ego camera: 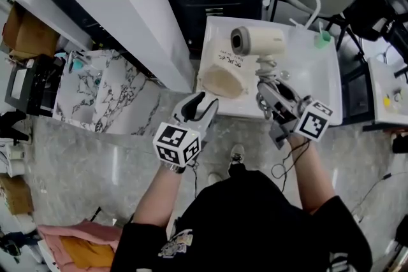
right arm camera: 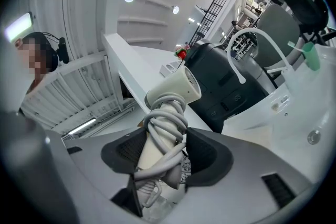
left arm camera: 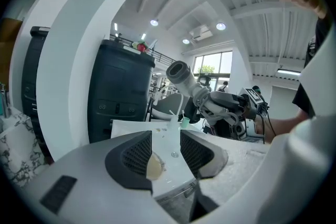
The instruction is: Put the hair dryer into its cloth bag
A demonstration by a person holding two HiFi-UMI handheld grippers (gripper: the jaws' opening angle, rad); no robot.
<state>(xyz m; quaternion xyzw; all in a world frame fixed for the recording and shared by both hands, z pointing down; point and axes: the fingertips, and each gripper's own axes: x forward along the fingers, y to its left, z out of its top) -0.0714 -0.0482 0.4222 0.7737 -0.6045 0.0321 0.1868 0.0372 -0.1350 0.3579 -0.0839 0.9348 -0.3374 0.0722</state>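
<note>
One hair dryer [ego camera: 258, 41] hanging above table [ego camera: 319, 83], right gripper [ego camera: 266, 91] clamping its cord-wrapped handle. One cloth bag [ego camera: 223, 81] lying on table; left gripper [ego camera: 203, 100] hovering beside it, jaws wide apart, gripping nothing.

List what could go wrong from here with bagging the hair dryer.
1. The right gripper holds the hair dryer over the cord coiled round its handle; the coils may shift and the dryer tip.
2. The cloth bag lies flat near the table edge, and the left gripper is open, not on it; a push could slide it off.
3. Loose cord loops below the jaws may snag on the bag.
</note>
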